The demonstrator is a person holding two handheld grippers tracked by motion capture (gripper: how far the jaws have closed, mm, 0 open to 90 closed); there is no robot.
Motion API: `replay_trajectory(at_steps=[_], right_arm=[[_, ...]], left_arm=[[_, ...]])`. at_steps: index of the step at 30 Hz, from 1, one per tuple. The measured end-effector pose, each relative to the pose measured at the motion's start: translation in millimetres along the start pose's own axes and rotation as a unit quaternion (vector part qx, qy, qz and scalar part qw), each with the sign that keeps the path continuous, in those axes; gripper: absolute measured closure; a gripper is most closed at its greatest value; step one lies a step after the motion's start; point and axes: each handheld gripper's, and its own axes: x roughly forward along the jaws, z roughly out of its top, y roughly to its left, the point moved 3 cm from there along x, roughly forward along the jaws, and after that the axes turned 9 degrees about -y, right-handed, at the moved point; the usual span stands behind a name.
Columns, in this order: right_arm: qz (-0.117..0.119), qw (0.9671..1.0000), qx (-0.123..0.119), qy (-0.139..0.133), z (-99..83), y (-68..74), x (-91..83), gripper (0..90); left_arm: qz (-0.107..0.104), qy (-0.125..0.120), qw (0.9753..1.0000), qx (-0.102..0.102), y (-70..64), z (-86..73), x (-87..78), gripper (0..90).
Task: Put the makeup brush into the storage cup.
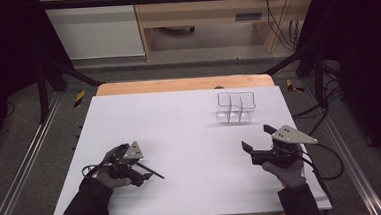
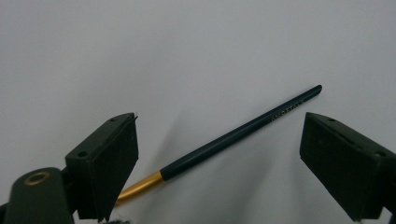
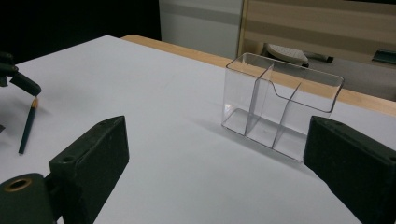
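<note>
I hold my left gripper (image 1: 141,176) low over the near left part of the white rectangular surface (image 1: 180,133), its fingers (image 2: 109,163) spread wide apart with nothing between them touching either pad. Lying flat on the surface between those fingers is a slim dark teal brush handle with a gold metal collar (image 2: 233,137); the gold end sits close to one finger and the dark tip points away from me in the left gripper view. In the high view the same handle (image 1: 151,172) lies just beside the left gripper, angled toward the middle of the surface.

My right gripper (image 1: 258,139) hovers at the near right, fingers (image 3: 91,158) also wide apart and empty. Ahead of it, toward the far right of the surface, stands a clear plastic organiser box with inner dividers (image 3: 280,105), upright and well apart from the brush handle
</note>
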Motion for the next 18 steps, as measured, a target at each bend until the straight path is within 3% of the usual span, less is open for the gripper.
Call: replay_trajectory(at_steps=[18], right_arm=[[-0.001, 1.0000, 0.001, -0.002, 1.2, -0.8, -1.8, 7.3]], left_arm=[[-0.001, 0.023, 0.9997, 0.012, -0.3, -5.1, 7.3, 34.2]])
